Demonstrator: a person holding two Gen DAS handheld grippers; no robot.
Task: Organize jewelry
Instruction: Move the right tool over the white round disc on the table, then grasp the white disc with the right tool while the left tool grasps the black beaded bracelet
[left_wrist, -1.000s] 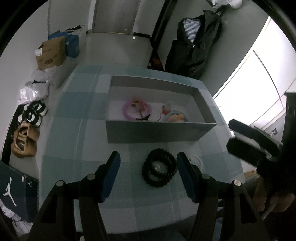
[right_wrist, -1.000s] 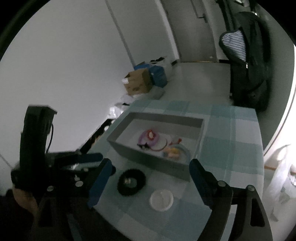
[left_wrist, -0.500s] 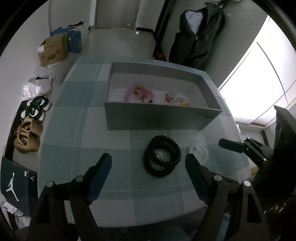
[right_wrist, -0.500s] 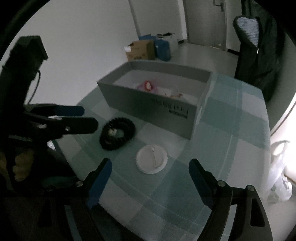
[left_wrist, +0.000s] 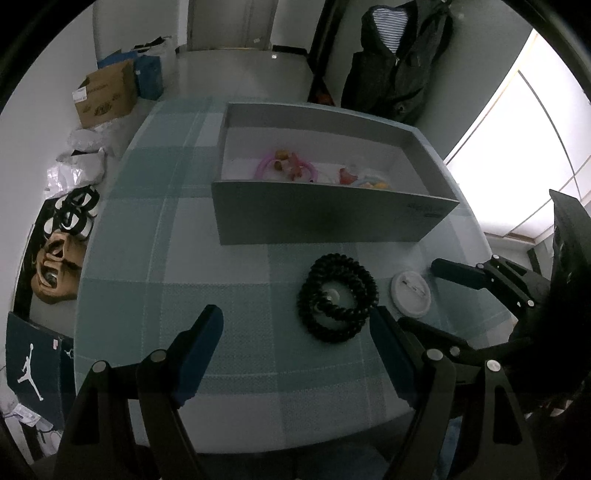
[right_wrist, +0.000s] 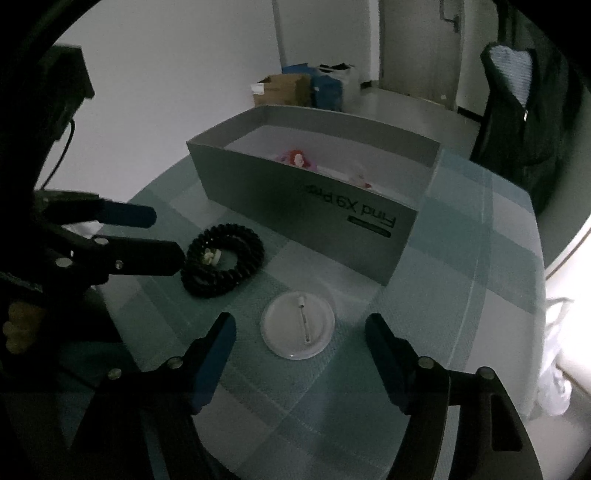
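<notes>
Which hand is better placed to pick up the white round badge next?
Right. The right tongs are open with the white badge centred just ahead of them. The left tongs sit beside the black bead bracelet, with the badge off to their side.

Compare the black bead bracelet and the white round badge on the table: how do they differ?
The black bead bracelet is a dark coiled ring of beads with an open middle; the white badge is a pale flat disc with a pin across it. The bracelet looks wider and thicker than the badge. Both lie on the checked tablecloth outside the grey box, ungripped.
</notes>
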